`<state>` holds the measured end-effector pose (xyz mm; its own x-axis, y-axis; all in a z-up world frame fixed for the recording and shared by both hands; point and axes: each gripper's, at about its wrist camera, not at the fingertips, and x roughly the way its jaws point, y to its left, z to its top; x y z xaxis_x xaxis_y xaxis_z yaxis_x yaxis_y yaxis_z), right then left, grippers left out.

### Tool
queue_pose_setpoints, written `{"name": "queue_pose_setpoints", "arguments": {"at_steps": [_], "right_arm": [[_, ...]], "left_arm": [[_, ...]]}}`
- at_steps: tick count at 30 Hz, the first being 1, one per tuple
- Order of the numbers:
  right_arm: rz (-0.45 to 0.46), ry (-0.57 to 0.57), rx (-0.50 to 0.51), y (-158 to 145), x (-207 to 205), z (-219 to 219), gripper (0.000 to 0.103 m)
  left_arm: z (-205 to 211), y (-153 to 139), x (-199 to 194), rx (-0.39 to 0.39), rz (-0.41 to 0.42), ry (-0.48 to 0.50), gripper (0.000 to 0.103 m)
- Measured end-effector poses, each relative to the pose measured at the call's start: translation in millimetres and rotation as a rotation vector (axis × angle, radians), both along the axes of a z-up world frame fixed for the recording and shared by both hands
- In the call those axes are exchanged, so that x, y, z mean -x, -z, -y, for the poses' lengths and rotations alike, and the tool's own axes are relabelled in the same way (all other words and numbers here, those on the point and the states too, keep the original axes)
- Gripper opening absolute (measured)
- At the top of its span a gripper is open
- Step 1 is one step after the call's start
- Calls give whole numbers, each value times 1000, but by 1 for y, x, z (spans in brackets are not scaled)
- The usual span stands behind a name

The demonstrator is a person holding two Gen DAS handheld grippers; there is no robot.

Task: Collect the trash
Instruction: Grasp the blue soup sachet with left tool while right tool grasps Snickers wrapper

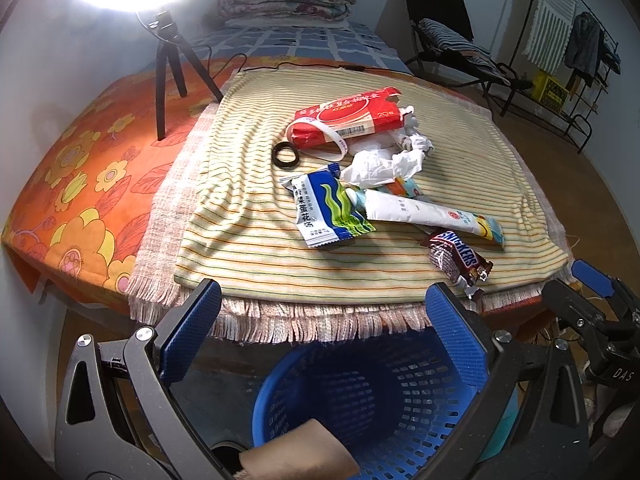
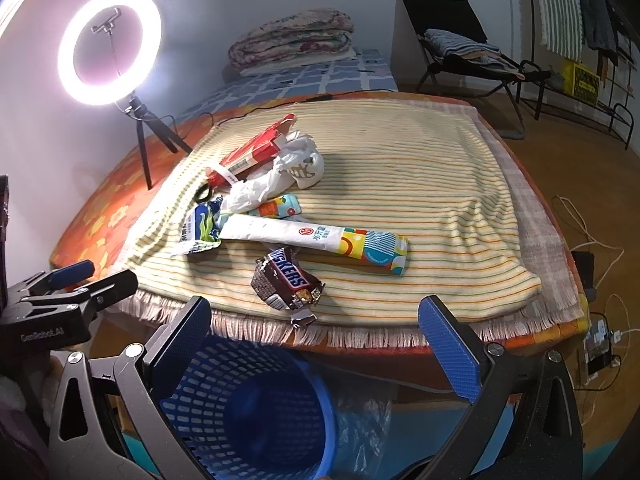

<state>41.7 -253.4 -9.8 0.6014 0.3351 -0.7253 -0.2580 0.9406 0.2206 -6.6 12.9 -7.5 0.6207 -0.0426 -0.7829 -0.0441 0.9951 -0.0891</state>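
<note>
Left wrist view: the left tool point(image 1: 324, 328) hangs with its two blue fingers wide apart and empty, above one blue slatted basket point(image 1: 384, 408) on the floor. Ahead, on a striped cloth point(image 1: 248, 248) over the bed, lies the trash: one Snickers wrapper point(image 1: 458, 260) nearest the edge, one long white tube pack point(image 1: 428, 214), one blue-and-white sachet point(image 1: 324, 212), one red carton point(image 1: 348, 118), crumpled white paper point(image 1: 384, 164) and one black ring point(image 1: 285, 155). The right tool point(image 2: 316, 334), likewise spread apart and empty, faces the Snickers wrapper just beyond its fingers.
</note>
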Motion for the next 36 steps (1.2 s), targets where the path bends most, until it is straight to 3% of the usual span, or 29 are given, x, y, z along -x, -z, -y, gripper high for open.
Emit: {"name": "queue_pose_setpoints", "arguments": {"at_steps": [8, 15, 24, 29, 31, 36], "right_arm": [[55, -28, -20, 2, 3, 1, 102], [-31, -140, -32, 10, -5, -9, 102], [-119, -264, 19, 21, -29, -32, 102], [-151, -301, 30, 29, -49, -39, 102], [-154, -306, 37, 32, -55, -41, 102], [-152, -338, 48, 41, -64, -51, 87]], "left_arm": [[-20, 1, -17, 37, -55, 6, 103], [-33, 1, -47, 91, -115, 25, 103], [-37, 9, -100, 226, -175, 22, 102], [-36, 25, -126, 315, -240, -12, 86], [-32, 29, -135, 306, -247, -21, 84], [-25, 41, -155, 318, -278, -42, 77]]}}
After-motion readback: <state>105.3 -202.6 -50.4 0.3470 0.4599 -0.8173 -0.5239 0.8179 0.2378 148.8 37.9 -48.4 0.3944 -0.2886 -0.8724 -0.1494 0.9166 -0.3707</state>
